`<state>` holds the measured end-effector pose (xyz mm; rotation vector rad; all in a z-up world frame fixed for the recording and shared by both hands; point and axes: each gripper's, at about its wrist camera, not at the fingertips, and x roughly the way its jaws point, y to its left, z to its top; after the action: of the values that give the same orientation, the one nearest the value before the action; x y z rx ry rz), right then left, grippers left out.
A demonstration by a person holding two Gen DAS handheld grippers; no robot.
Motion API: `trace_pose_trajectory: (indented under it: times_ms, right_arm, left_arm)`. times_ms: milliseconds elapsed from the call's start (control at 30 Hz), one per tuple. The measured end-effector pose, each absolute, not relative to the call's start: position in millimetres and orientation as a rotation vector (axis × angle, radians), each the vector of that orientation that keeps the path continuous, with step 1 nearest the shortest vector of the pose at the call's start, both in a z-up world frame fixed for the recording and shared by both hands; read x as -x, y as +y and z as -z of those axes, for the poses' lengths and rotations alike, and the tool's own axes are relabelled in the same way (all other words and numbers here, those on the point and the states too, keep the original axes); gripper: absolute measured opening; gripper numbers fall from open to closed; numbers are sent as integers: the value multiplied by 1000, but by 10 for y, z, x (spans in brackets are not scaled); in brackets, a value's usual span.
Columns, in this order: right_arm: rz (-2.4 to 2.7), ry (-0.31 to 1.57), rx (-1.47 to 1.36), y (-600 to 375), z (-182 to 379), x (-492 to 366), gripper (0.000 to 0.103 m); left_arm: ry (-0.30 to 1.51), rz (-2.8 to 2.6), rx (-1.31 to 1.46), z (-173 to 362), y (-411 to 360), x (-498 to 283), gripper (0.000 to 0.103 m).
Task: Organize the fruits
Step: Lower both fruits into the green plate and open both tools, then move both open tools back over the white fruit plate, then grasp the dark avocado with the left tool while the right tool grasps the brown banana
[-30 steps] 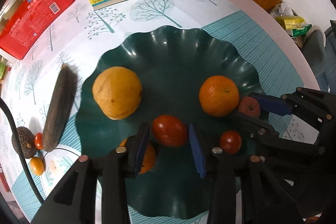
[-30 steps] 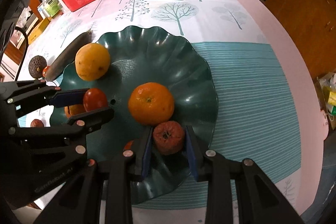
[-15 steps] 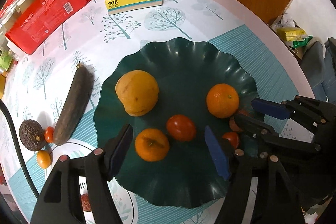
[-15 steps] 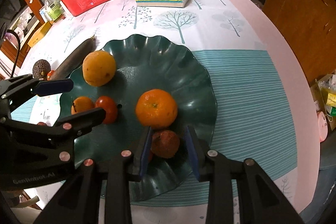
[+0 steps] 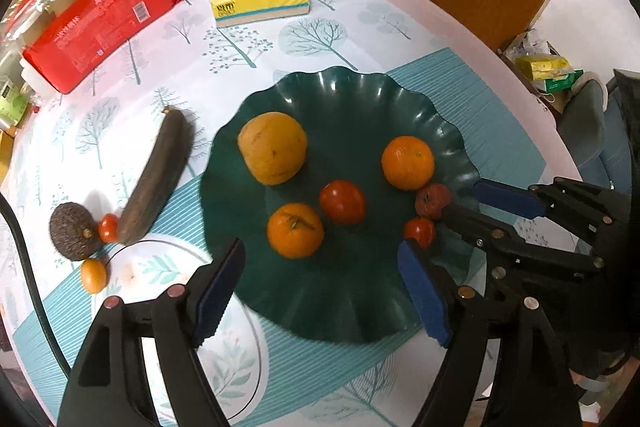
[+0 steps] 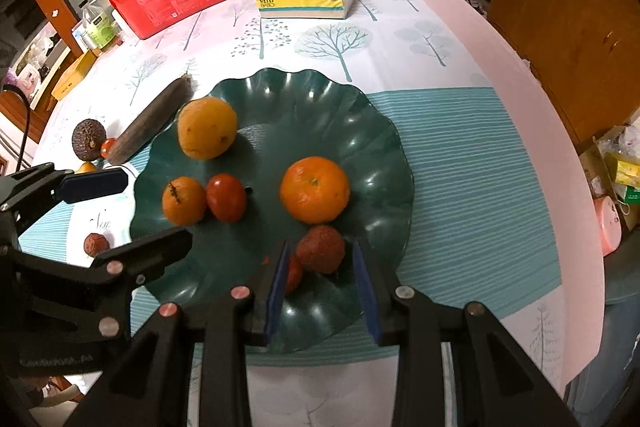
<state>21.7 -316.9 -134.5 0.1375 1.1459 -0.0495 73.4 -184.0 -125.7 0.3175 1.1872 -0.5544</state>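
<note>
The left gripper (image 5: 320, 291), jaws just opened and empty, is nearer the fruit left of the bowl (image 5: 360, 99); right gripper (image 6: 320, 283) stands apart too, holding nothing

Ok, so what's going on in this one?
A person with a gripper in each hand is putting fruit into the green dish. The left gripper holds nothing: its jaws have just been opening, and the tomato lies in the dish beyond them. The right gripper stands slightly open, with a reddish-brown fruit resting in the dish at its fingertips, pads clear of it. An avocado and a dark cucumber lie on the table beside the dish.
</note>
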Motion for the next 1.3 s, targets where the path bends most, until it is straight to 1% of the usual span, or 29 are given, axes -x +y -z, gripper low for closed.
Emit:
trace_pose_trajectory:
  times_ms: [100,233,400,500,600,800,933,1067,1167,1300]
  right_arm:
    - [44,1134,-146,-3069,1250,-177,34]
    - [38,1097,-134,-2861,1068,-94,34]
    - [6,1041,-125,-2524,782,-6,34]
    - [-28,1013,-119,-2309,618,4,35]
    - [-60,995,-100,-2074,483,-45,40]
    - [-86,1019,-67,-1698,338,-408,41]
    - [-97,1066,-73,-1551,360,-792,41]
    - [-110,1132,-132,-1504,523,-1258,41]
    - [-116,1173,-189,-1514,699,-1551,41]
    - [-77,1236,-252,-1570,1038,-1912,41]
  left_arm:
    - [1162,551,-312,1126,-1677,-660,81]
    - [1114,534,-304,922,-1380,-565,82]
    - [1063,484,-260,644,-854,-528,82]
    - [1027,423,-239,489,-513,-544,85]
    - [989,351,-218,357,-183,-599,87]
    - [973,230,-160,210,372,-833,87]
    - [972,169,-124,180,586,-1079,87]
    - [992,138,-88,250,657,-1371,87]
    - [1018,116,-67,395,623,-1601,87]
    - [1081,89,-18,724,541,-1913,87]
